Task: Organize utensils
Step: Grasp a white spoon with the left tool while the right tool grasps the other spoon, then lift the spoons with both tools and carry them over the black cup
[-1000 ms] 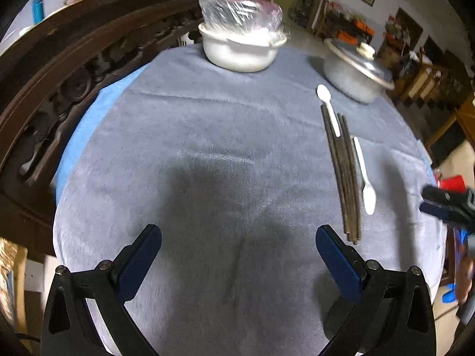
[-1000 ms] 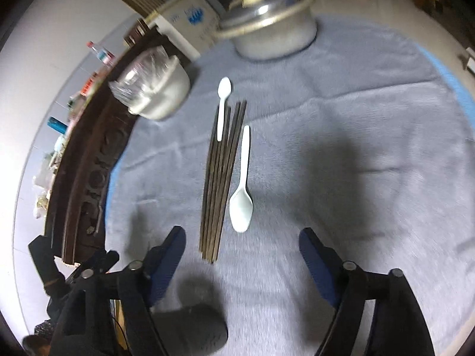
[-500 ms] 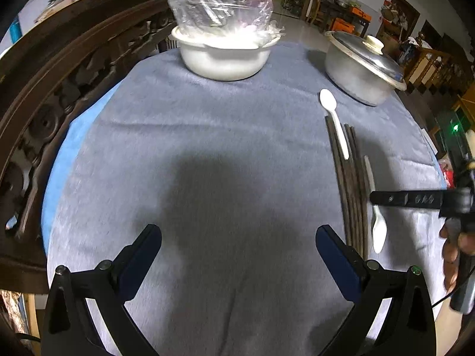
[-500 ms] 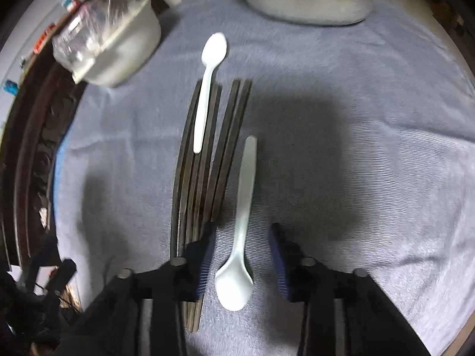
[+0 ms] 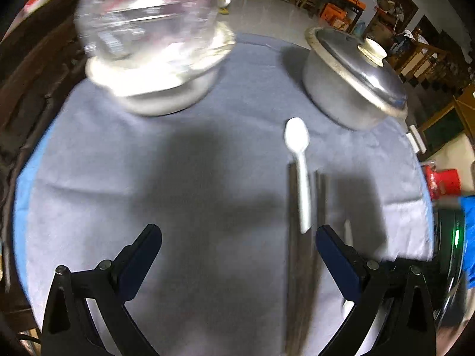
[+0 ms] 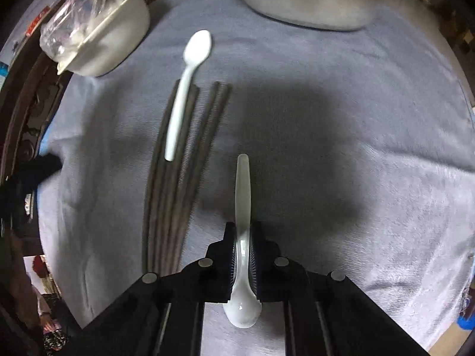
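- The right claw (image 6: 242, 255) had just been closing and was clamped on the white ceramic soup spoon (image 6: 242, 237), its pads pressing the handle just above the bowl.
- That spoon's bowl sat nearest the camera, below the pads, and its handle pointed away across the grey cloth-covered round tabletop (image 6: 341, 118). Whether the spoon was lifted clear of the cloth could not be told.
- Just left of the held spoon in the right wrist view lay a bundle of dark wooden chopsticks (image 6: 169, 184), side by side and fanned slightly at the far ends.
- A second white long-handled spoon (image 6: 185, 89) rested with its handle on top of the chopsticks and its bowl on the cloth beyond their far tips.
- The left claw (image 5: 237, 255) stood wide apart with nothing between its blue-padded fingers (image 5: 145, 252), hovering above the cloth.
- In the left wrist view the chopsticks (image 5: 299, 267) ran past the inner side of the right-hand finger, and the second spoon (image 5: 299, 172) lay along them.
- At the far side of the tabletop stood a white bowl covered with clear plastic wrap (image 5: 154, 59), blurred in the left view, and a lidded aluminium pot with a pale knob (image 5: 353, 80), the two well apart.
- A dark carved wooden chair back (image 6: 26, 112) stood beside the tabletop by the bowl.
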Motion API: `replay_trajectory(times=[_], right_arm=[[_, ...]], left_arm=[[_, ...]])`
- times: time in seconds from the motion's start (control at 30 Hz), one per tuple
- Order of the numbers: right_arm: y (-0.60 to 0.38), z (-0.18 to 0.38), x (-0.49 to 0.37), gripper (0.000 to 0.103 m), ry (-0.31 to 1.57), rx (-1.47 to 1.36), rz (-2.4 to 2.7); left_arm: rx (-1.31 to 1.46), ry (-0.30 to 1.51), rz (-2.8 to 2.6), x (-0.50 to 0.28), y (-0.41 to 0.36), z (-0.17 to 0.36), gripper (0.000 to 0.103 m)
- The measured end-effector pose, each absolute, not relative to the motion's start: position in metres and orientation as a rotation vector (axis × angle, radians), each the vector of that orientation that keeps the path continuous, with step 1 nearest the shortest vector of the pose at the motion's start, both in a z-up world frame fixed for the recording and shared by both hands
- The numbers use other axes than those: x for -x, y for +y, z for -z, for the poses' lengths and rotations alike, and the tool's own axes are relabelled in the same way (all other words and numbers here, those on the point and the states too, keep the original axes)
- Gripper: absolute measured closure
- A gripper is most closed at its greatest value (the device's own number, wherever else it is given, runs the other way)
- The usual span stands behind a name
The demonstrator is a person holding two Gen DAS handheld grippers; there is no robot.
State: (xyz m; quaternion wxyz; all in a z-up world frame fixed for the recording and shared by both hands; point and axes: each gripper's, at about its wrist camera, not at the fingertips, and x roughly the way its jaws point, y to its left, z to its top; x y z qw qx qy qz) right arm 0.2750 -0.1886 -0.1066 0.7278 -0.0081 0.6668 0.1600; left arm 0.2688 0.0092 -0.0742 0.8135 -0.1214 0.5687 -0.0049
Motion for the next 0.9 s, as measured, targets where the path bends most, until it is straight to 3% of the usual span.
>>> replay_trajectory(times=[0.33, 0.57, 0.73, 0.83, 0.9], right_arm=[[-0.232, 0.107, -0.269, 0.091, 1.457, -0.092, -0.426], [-0.225, 0.112, -0.284, 0.091, 1.463, -0.096, -0.451], [-0.224, 0.115, -0.285, 0.091, 1.459, -0.096, -0.452], [-0.223, 0.111, -0.286, 0.091, 1.463, -0.095, -0.448], [-0.221, 0.112, -0.285, 0.091, 1.464, -0.093, -0.443]], left_arm=[[0.321, 1.361, 0.024, -0.371, -0.035, 0.098, 0.008], [0.322, 1.451, -0.002, -0.396, -0.044, 0.124, 0.041], [0.261, 1.444, -0.021, -0.403, -0.051, 0.120, 0.050], [0.178, 1.445, -0.044, -0.405, -0.056, 0.116, 0.073], [0.181, 1.448, -0.027, -0.404, -0.051, 0.113, 0.073]])
